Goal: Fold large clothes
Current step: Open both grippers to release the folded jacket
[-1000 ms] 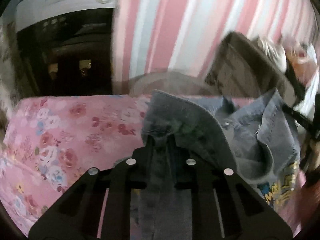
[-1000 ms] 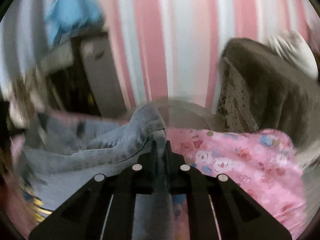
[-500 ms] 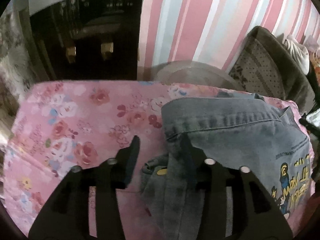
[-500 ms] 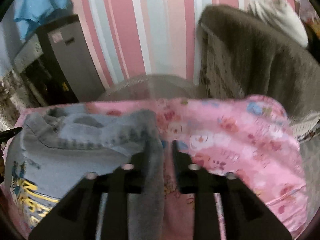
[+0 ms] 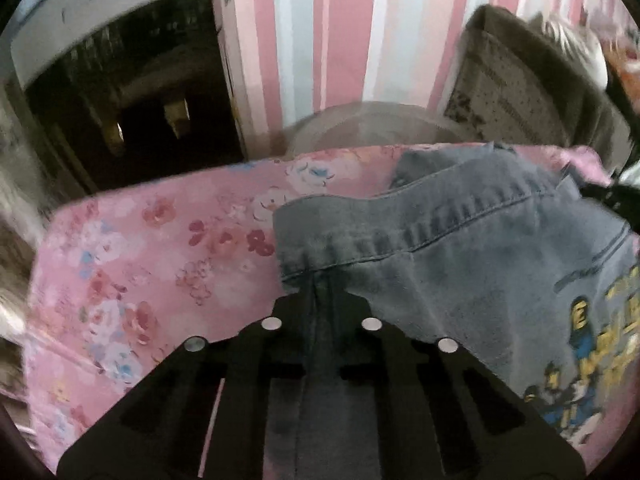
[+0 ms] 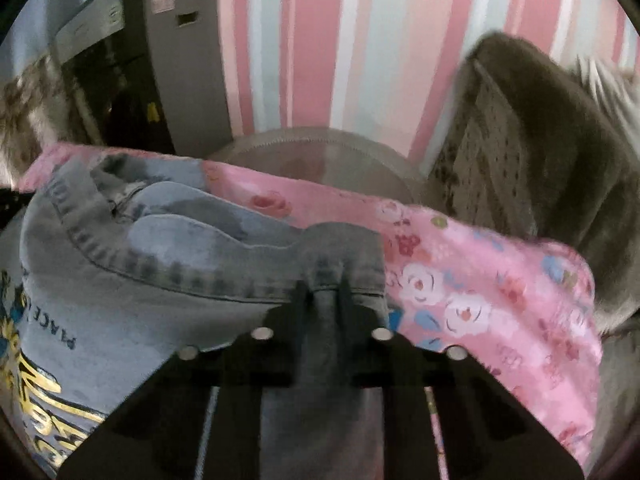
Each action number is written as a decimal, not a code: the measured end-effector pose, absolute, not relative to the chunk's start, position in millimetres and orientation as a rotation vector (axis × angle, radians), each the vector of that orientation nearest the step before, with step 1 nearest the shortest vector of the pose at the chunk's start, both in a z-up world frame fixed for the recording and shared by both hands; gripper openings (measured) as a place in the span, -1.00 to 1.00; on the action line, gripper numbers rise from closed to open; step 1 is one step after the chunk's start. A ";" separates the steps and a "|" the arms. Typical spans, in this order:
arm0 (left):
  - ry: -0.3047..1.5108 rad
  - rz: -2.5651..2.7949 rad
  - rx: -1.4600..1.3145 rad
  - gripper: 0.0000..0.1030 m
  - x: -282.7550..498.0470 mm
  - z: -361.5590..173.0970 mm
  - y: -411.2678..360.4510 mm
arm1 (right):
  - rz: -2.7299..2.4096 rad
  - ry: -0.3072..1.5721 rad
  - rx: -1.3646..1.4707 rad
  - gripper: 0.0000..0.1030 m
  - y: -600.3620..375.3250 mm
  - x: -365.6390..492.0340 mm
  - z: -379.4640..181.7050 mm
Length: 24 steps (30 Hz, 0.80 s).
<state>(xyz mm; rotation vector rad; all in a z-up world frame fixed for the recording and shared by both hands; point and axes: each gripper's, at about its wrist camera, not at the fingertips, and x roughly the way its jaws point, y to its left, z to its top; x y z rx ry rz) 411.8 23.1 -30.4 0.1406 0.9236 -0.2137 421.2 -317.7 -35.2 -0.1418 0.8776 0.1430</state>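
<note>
A grey-blue denim jacket with a yellow and blue cartoon print lies on a pink floral cloth. My left gripper is shut on the jacket's left hem corner, with denim pinched between its jaws. In the right wrist view the jacket spreads to the left over the cloth. My right gripper is shut on the jacket's right hem corner. The jacket's stitched edge runs between the two grippers.
A striped pink wall stands behind. A dark cabinet is at the left, a brown chair draped with white cloth at the right, and a round translucent lid behind the cloth's far edge.
The left gripper, open half a second ago, has closed on the hem corner. The right gripper has closed on its corner too. The jacket's edge now lies more spread between them.
</note>
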 end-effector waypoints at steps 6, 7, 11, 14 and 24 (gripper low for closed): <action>0.884 -0.184 0.113 -0.97 405.6 -25.5 37.6 | 0.108 0.691 0.123 -0.77 -360.9 405.5 -3.6; 0.890 -0.188 0.106 -0.97 406.3 -27.1 39.0 | 0.116 0.711 0.164 -0.77 -365.5 408.8 -6.4; 0.880 -0.168 0.139 -0.96 404.4 -27.4 32.7 | 0.099 0.849 0.140 -0.59 -360.5 423.2 -34.2; 0.886 -0.153 0.148 -0.75 404.1 -24.7 32.7 | 0.110 0.861 0.132 -0.26 -358.4 419.0 -29.9; 0.796 -0.088 0.064 0.76 357.6 14.7 44.6 | 0.083 0.739 0.028 0.29 -345.6 336.2 12.5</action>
